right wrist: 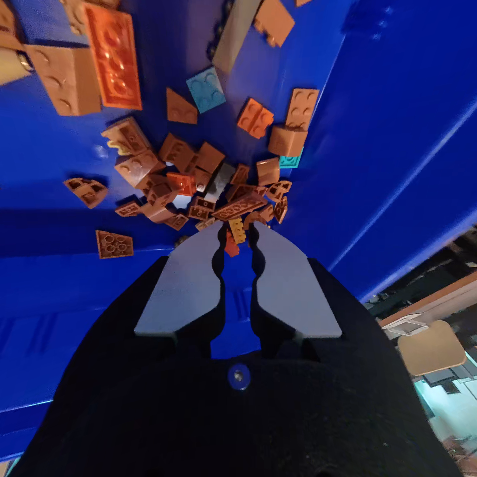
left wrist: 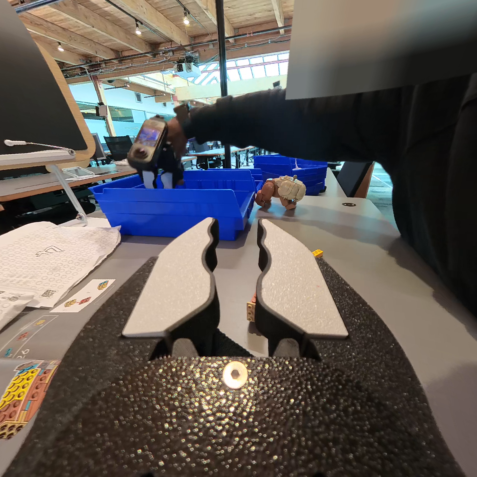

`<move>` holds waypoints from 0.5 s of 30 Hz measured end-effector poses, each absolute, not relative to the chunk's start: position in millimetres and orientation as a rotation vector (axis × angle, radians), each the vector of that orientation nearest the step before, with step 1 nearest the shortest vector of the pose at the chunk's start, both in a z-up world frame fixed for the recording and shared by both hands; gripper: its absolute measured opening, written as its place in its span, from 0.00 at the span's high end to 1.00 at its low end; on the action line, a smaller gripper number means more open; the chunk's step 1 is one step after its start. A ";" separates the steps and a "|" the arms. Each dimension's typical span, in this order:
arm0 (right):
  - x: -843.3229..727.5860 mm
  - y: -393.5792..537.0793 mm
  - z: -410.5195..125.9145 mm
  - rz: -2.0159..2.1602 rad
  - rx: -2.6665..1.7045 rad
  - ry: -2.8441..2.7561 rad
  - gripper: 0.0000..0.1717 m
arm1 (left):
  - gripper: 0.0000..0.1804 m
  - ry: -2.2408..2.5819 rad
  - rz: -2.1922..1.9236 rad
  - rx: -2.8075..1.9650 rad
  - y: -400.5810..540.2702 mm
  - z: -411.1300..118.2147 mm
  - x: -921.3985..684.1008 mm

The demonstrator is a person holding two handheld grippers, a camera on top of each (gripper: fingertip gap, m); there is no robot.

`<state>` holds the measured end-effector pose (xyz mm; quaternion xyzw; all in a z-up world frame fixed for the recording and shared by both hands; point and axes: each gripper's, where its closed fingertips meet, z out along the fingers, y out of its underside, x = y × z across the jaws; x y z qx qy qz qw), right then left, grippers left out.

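Bricks [right wrist: 196,185] fill blue bin [right wrist: 361,129]; tongs [right wrist: 237,229] perhaps grip one.

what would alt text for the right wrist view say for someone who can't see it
The right tool reaches down into a blue bin, its tips at the edge of a heap of mostly brown toy bricks. A yellow brick and a red brick sit between its fingers, though firm contact isn't clear. Loose brown, orange and teal bricks lie scattered beyond.

Blue bin [left wrist: 167,206] holds brown bricks [right wrist: 240,206], a yellow brick [right wrist: 237,229] and a teal plate [right wrist: 205,89].
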<state>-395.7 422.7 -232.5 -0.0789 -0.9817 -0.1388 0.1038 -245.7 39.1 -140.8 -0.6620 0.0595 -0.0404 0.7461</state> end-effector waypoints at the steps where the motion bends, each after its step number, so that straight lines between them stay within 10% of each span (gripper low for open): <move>1: -395.8 426.3 -236.5 -0.436 -0.248 -2.911 0.91 | 0.85 0.131 -0.091 -1.448 39.0 -140.7 -245.6; 15: -396.3 447.9 -258.4 -0.545 -0.308 -2.962 0.89 | 0.85 0.123 -0.103 -1.442 38.3 -139.8 -246.7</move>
